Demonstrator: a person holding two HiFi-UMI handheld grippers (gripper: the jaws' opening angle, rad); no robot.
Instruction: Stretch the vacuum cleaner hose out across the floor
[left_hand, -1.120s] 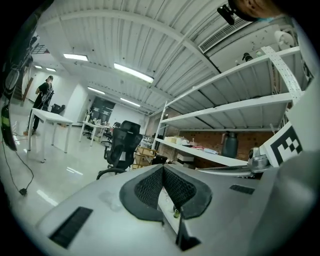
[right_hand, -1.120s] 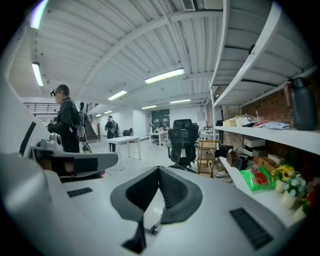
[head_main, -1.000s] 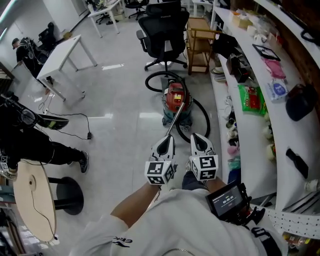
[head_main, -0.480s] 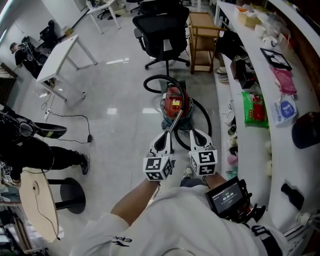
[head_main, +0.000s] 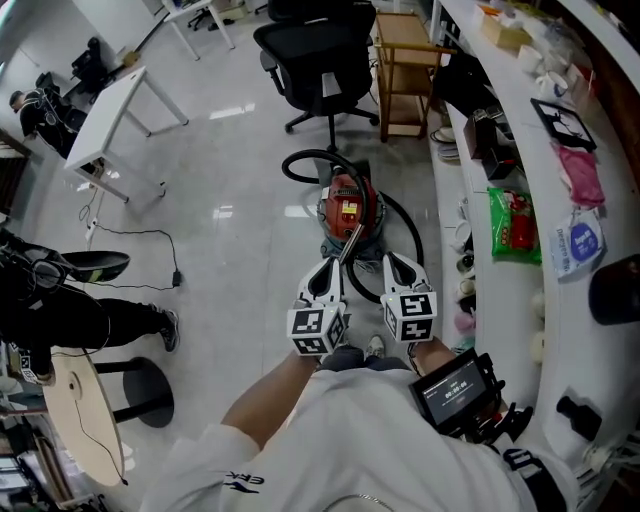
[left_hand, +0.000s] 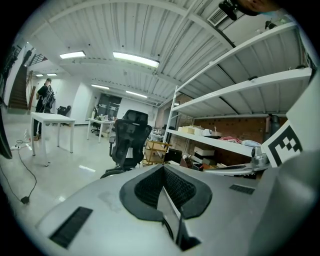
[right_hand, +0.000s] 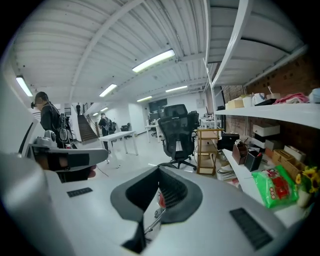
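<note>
- The vacuum cleaner hose (head_main: 300, 156) lies on the floor in black loops around the red vacuum cleaner (head_main: 346, 203). One loop curls off at the canister's 10 o'clock, and another bulges out at its 4 o'clock, toward the bench.
- A metal wand (head_main: 350, 242) slants from the canister toward 6 o'clock, ending just beyond the grippers' tips.
- The left gripper (head_main: 328, 266) sits at the canister's 6 o'clock. Its own view shows the jaws pressed together with nothing pinched (left_hand: 162, 172).
- The right gripper (head_main: 393, 262) is just beside it at 5 o'clock, also pressed together and empty (right_hand: 159, 172). A sliver of the red canister shows past its jaws.
- Neither gripper touches the hose or the wand.
- A black office chair (head_main: 318, 55) stands at the canister's 12 o'clock, and a wooden cart (head_main: 405, 75) at 1 o'clock.
- The long white bench (head_main: 530, 170) runs along 3 o'clock and carries a green packet (head_main: 513, 222).
- A white desk (head_main: 105, 110) stands well apart at 10 o'clock.
</note>
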